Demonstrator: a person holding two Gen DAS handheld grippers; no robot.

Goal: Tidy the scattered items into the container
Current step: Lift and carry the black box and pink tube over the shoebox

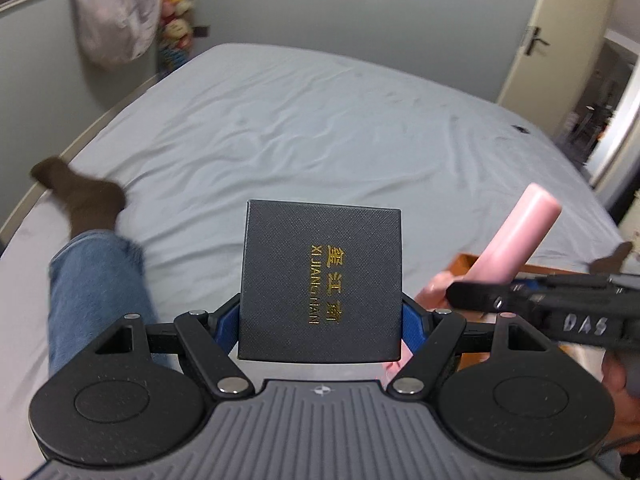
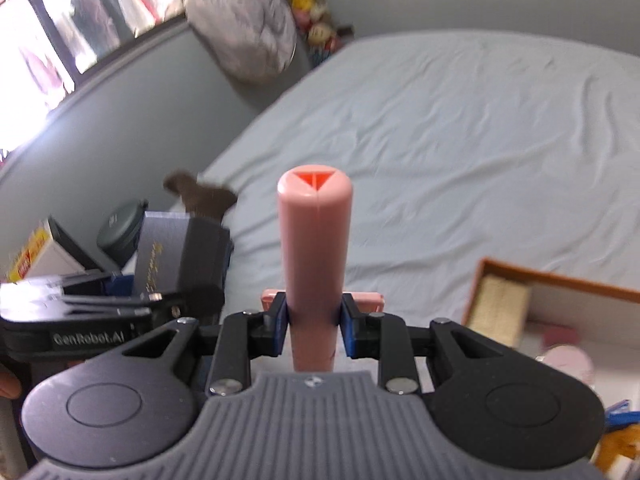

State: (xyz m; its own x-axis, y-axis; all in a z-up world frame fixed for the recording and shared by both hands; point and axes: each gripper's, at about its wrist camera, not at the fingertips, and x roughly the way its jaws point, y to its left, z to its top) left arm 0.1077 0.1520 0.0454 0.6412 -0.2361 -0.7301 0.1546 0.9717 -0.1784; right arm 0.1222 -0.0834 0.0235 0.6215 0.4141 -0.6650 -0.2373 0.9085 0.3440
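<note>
both tools loaded above the bed, container only partly filled

your left tool [image 1: 320,320] is clenched on one dark gift box [image 1: 320,280], your right tool [image 2: 314,316] on one pink tube [image 2: 314,248], both held clear of the bed [image 2: 460,140]. just right, the one orange-rimmed container [image 2: 560,280] already holds a few items, too blurred to count. these two still need dropping in; further clutter sits at the left.

A bed [image 1: 320,120] covered by a wrinkled pale grey sheet stretches ahead of both grippers. On it, to the left of the left gripper [image 1: 320,320], lies a person's leg in blue jeans [image 1: 96,280] and a brown sock [image 1: 80,196]. To the lower right of the right gripper [image 2: 314,316] an orange-rimmed box [image 2: 560,280] rests on the sheet.
</note>
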